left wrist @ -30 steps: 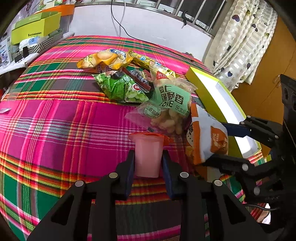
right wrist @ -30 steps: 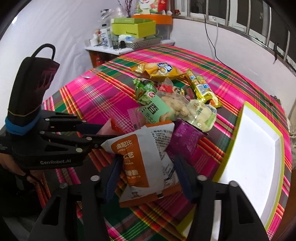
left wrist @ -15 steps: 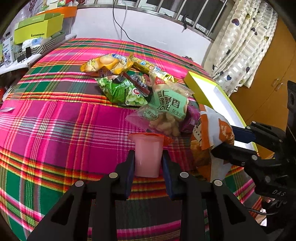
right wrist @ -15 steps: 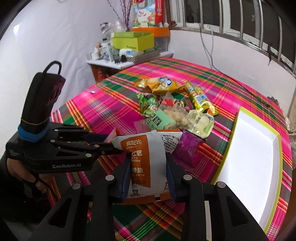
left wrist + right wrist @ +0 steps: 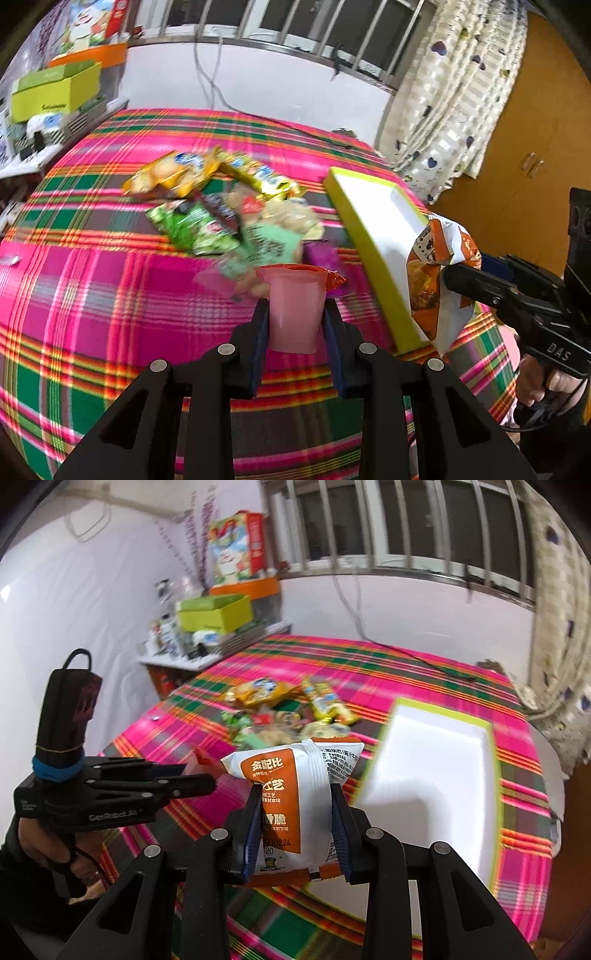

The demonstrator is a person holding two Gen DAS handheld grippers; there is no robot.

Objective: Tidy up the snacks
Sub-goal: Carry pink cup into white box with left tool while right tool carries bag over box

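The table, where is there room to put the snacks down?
The white tray with the green rim is bare inside. The checked cloth near the pink cup is bare too. It is crowded in the snack pile beside the tray.

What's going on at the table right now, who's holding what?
A person is sorting snacks with a handheld gripper in each hand. The left gripper is shut on a pink jelly cup. The right gripper is shut on an orange-and-white snack bag, held above the plaid tablecloth next to the empty green-rimmed white box. The remaining snack packets lie piled mid-table.
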